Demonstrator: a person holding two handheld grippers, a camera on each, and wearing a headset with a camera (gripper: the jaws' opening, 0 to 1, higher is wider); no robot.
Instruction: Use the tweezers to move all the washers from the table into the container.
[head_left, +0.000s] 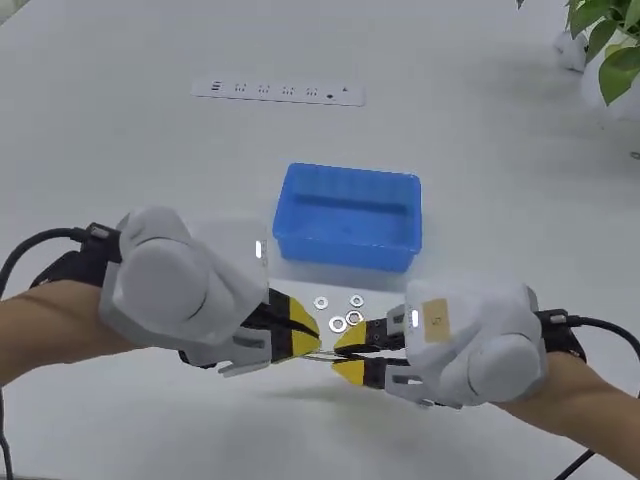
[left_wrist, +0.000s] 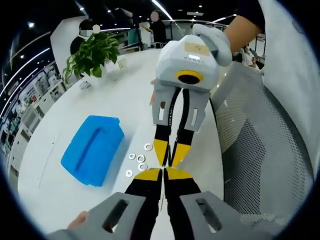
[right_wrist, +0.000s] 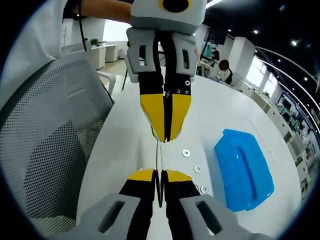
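Several small metal washers lie loose on the white table, just in front of the blue container. My two grippers meet tip to tip over the near table edge. A thin pair of metal tweezers spans the short gap between them. The left gripper is shut on one end of the tweezers. The right gripper is shut on the other end. The tweezers sit beside the washers, slightly nearer to me.
A white power strip lies at the far side of the table. A potted plant stands at the far right. A grey mesh chair is just off the near table edge.
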